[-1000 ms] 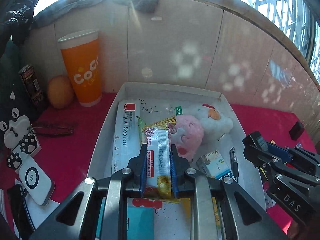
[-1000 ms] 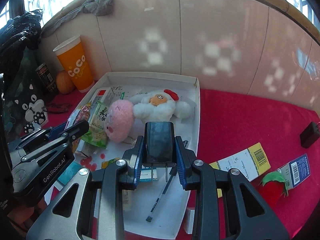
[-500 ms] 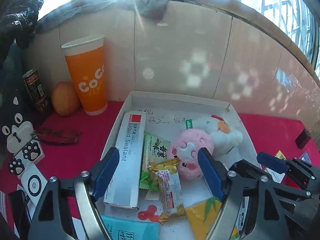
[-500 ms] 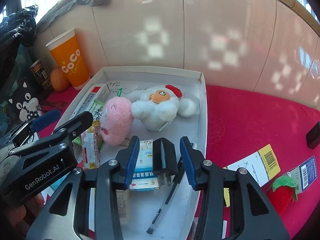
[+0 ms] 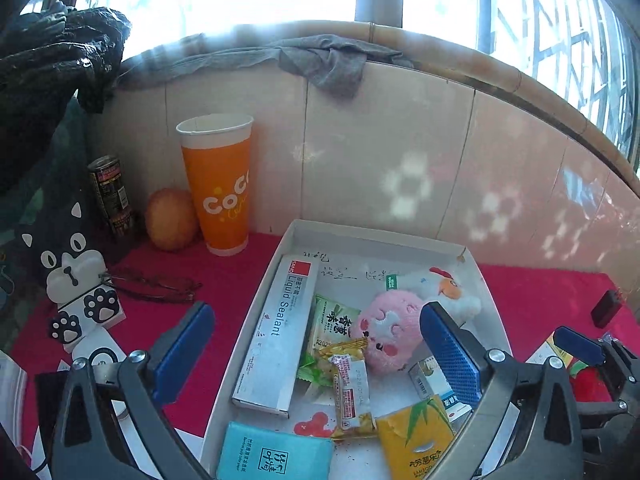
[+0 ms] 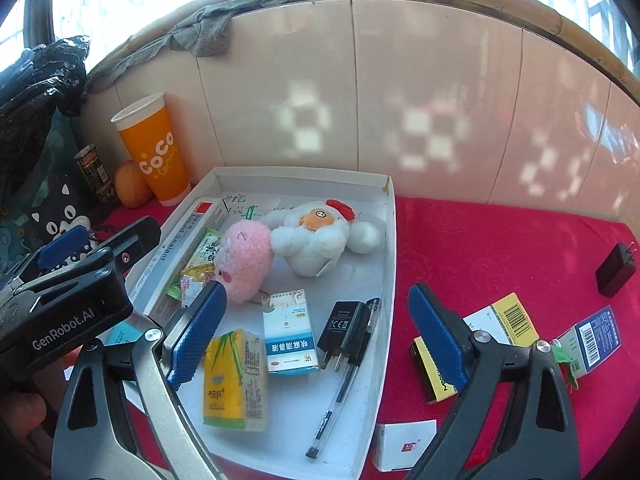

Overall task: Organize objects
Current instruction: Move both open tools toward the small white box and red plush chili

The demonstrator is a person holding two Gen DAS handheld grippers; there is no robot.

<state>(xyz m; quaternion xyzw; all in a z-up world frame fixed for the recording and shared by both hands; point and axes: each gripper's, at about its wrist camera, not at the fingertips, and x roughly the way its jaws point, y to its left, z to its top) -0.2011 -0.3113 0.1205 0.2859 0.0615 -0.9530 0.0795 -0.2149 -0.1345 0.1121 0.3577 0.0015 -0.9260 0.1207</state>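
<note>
Both grippers, left (image 5: 316, 354) and right (image 6: 316, 332), hang with jaws released and empty over the white tray (image 6: 390, 240), where the snack bar (image 5: 352, 384) lies centre and the charger (image 6: 344, 328) at 3 o'clock.

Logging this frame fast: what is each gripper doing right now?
Left gripper: jaws open, holding nothing.
Right gripper: jaws open, holding nothing; black charger lies in the white tray.

Left gripper (image 5: 316, 354) and right gripper (image 6: 314, 328) both hang with jaws spread wide, holding nothing.
</note>
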